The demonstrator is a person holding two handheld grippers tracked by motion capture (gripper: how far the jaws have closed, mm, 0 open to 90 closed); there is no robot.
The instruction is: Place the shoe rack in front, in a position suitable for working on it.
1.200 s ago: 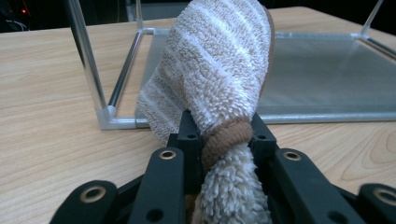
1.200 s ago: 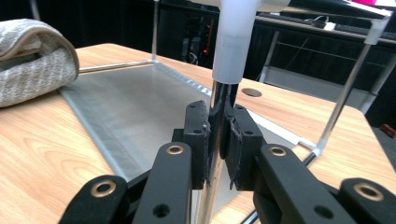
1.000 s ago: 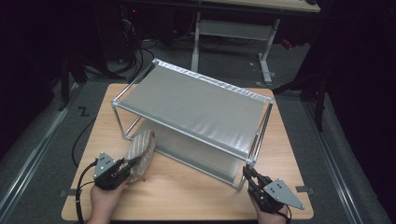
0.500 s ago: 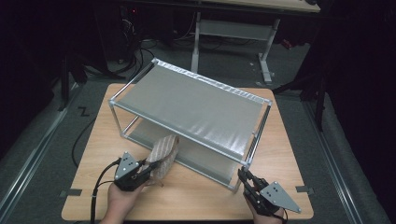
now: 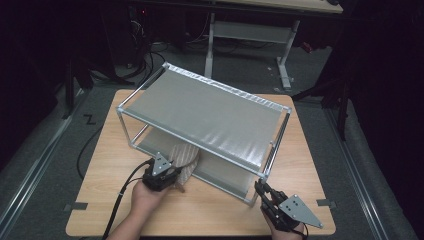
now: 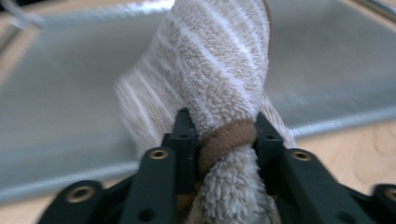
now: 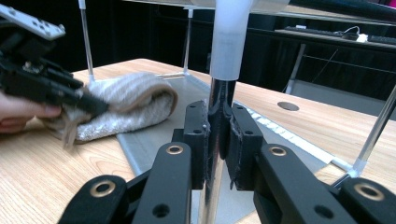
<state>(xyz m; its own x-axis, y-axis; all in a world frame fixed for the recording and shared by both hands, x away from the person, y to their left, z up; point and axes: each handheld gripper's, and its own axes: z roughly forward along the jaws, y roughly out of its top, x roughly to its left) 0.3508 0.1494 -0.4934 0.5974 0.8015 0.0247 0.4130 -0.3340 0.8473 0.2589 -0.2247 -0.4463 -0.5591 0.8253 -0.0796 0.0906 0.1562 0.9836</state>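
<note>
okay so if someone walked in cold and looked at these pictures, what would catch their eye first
First, the two-tier metal rack with grey fabric shelves, filling the middle of the wooden table. Next, the striped beige towel at the rack's near side, lying partly on the lower shelf, between the left tongs, whose jaws have just been opening. At the near right corner, the right tongs are shut on the rack's upright post.

The gap between the rack's (image 5: pixel 210 112) two shelves lies open in front of me; my towel (image 5: pixel 184 159) partly fills its near edge, and the corner post (image 7: pixel 219 140) blocks the right. The bench (image 5: pixel 110 165) left of my hand-held gripper (image 5: pixel 172 176) is free.
</note>
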